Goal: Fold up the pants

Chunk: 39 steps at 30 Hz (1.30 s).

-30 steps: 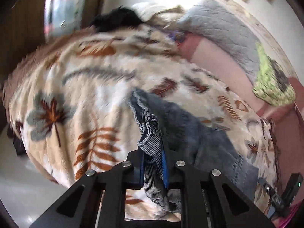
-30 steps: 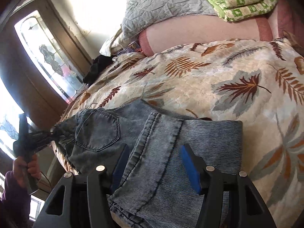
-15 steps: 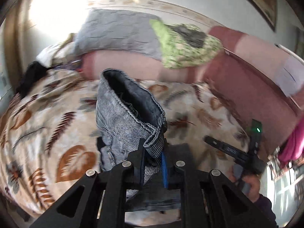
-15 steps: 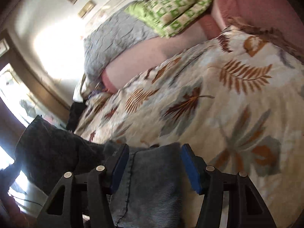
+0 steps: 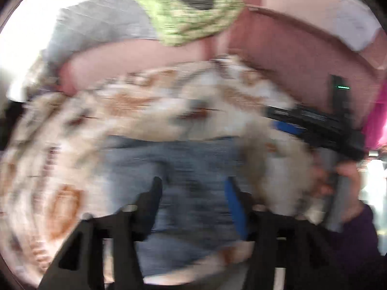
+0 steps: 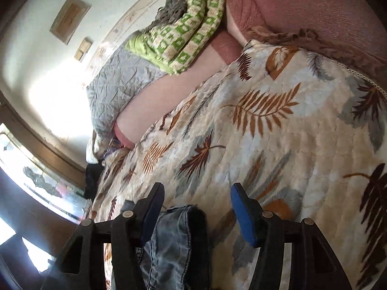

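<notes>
Half a second ago my left gripper (image 5: 192, 201) was clamped on the jeans (image 5: 183, 169); now its fingers stand wide apart over them, lying flat on the leaf-print quilt (image 5: 135, 111). Right gripper (image 6: 197, 205) gapes too, denim bunched low between the fingers. Only the blurred left view shows my right hand (image 5: 338, 181).

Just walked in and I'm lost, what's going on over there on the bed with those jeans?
A person is folding a pair of jeans on a bed covered with a leaf-print blanket, using a handheld gripper in each hand. Both the left gripper and the right gripper have their fingers spread open, so neither is gripping anything. The denim lies bunched on the blanket below them. The left view is badly motion-blurred, so how neat the fold is can't be judged.
</notes>
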Each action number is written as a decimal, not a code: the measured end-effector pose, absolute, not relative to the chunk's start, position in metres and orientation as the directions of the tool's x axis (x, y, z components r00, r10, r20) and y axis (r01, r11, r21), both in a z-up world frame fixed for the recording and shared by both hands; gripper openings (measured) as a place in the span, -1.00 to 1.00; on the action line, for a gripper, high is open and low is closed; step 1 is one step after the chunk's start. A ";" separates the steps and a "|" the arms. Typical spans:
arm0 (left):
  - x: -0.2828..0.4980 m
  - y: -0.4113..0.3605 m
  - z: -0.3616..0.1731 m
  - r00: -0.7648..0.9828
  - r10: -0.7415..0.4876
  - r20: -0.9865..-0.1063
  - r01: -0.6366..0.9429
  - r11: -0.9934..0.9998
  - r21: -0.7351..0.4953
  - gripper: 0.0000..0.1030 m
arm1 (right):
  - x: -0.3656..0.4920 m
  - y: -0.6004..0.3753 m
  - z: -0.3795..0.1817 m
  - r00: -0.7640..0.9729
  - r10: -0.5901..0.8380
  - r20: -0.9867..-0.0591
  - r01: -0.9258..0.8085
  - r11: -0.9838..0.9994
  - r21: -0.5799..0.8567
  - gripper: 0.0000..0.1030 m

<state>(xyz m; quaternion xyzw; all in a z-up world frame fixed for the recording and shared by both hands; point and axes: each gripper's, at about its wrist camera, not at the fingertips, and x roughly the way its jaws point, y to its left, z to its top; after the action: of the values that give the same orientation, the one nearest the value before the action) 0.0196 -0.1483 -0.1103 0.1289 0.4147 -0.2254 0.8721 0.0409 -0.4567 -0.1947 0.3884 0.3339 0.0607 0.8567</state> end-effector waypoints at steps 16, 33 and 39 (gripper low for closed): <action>0.138 -0.125 -0.176 0.583 -0.074 -0.809 0.346 0.924 0.165 0.13 | 0.069 -0.349 -0.197 0.661 0.454 -0.597 -0.043 0.818 0.573 0.18; 0.144 -0.090 -0.184 0.526 -0.138 -0.839 0.264 0.965 0.007 0.20 | 0.091 -0.328 -0.218 0.589 0.456 -0.667 -0.058 0.847 0.529 0.24; 0.077 -0.073 -0.179 0.511 -0.128 -0.850 0.309 0.950 0.042 0.20 | 0.057 -0.304 -0.205 0.594 0.456 -0.663 -0.199 0.882 0.428 0.23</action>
<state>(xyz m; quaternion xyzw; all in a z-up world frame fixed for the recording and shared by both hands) 0.0767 -0.0732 -0.1795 0.0944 0.4782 -0.1265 0.8640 0.0571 -0.3035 -0.2048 0.1563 0.4103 0.1863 0.8789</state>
